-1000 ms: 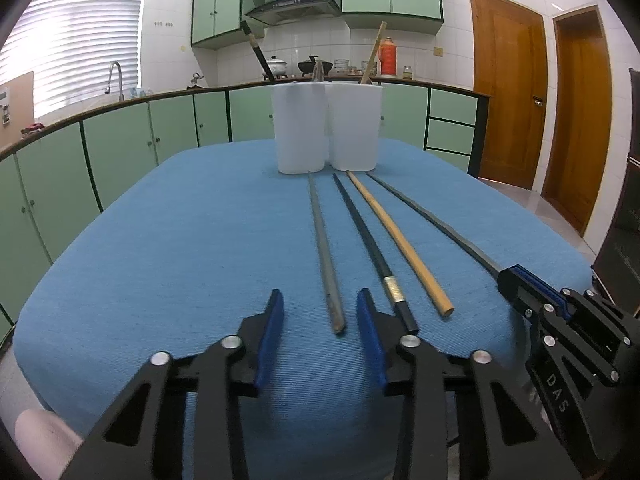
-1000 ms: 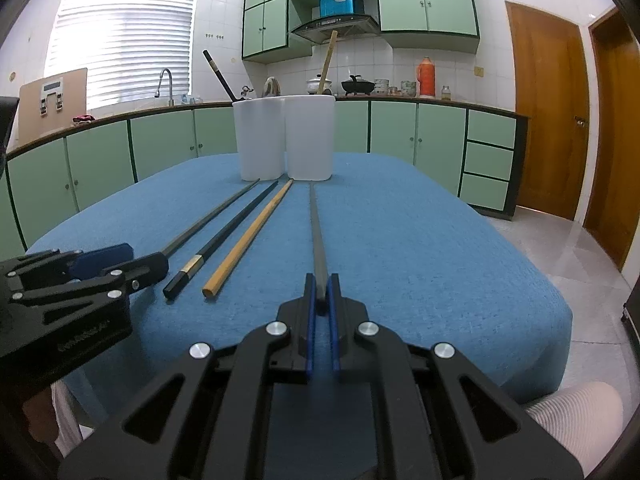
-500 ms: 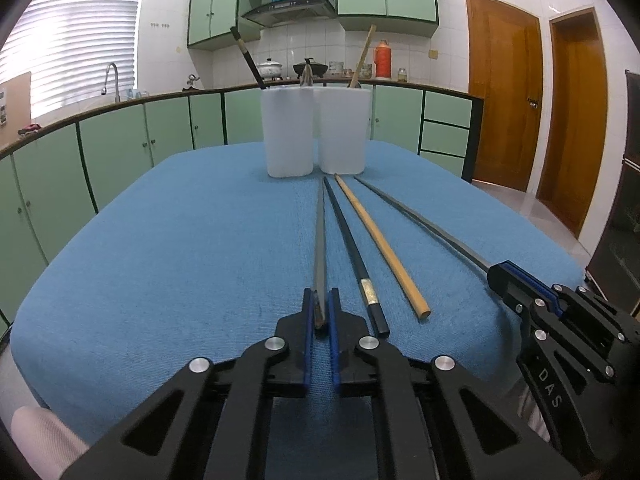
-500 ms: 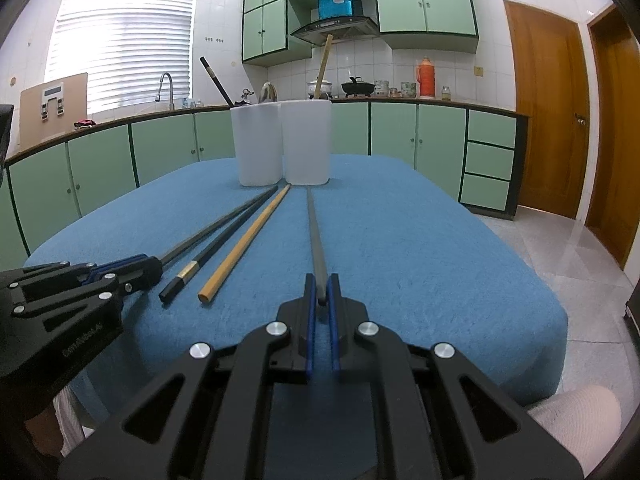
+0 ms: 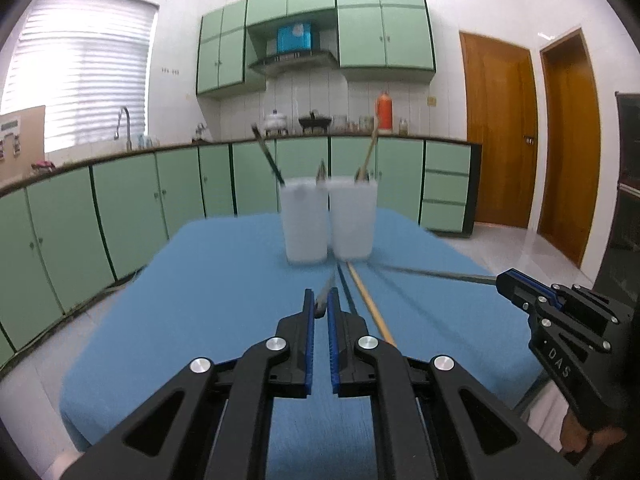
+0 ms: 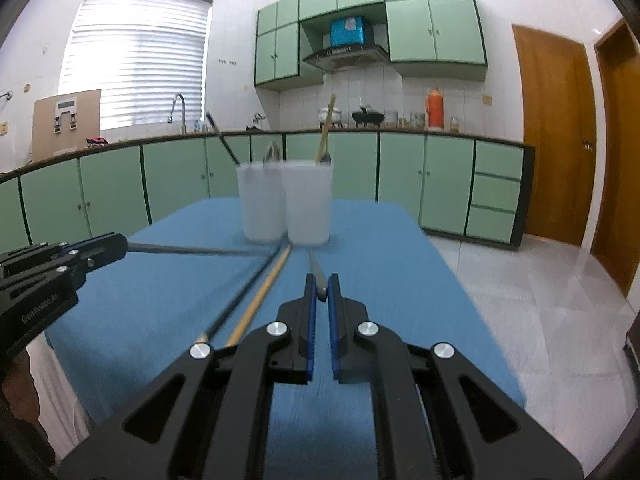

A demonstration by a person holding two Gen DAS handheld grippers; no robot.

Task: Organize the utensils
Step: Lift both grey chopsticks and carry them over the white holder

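Containers: two tall translucent white plastic cups (image 5: 304, 222) (image 5: 353, 220) stand side by side, touching, at the far end of the blue cloth-covered table (image 5: 216, 280). A dark chopstick (image 5: 267, 156) leans out of the left cup; a light wooden chopstick (image 5: 369, 151) leans out of the right one; a grey metal tip (image 5: 321, 169) shows between the rims.
Loose chopsticks: four. Two slim grey metal rods, one black chopstick with a pale band (image 6: 240, 300) and one round yellow-wood chopstick (image 5: 370, 305).
Tongs: two black two-finger tools with blue ribbed pads.
Left gripper (image 5: 321, 312): clamped on the near end of the grey metal chopstick (image 5: 327, 290), which slopes away toward the cups.
Right gripper (image 6: 321, 292): clamped on the near end of the other grey metal chopstick (image 6: 316, 270).
Change, left: a second ago its jaws stood wide on either side of the rod lying on the cloth; they have just been closing and now pinch it.
Change, both: each rod's near end is off the cloth, and the table sits lower in both views.
On the cloth: the black and yellow chopsticks lie flat, side by side, between the two lifted rods.
Textures: the cloth is fine-woven; the far scene is motion-blurred.
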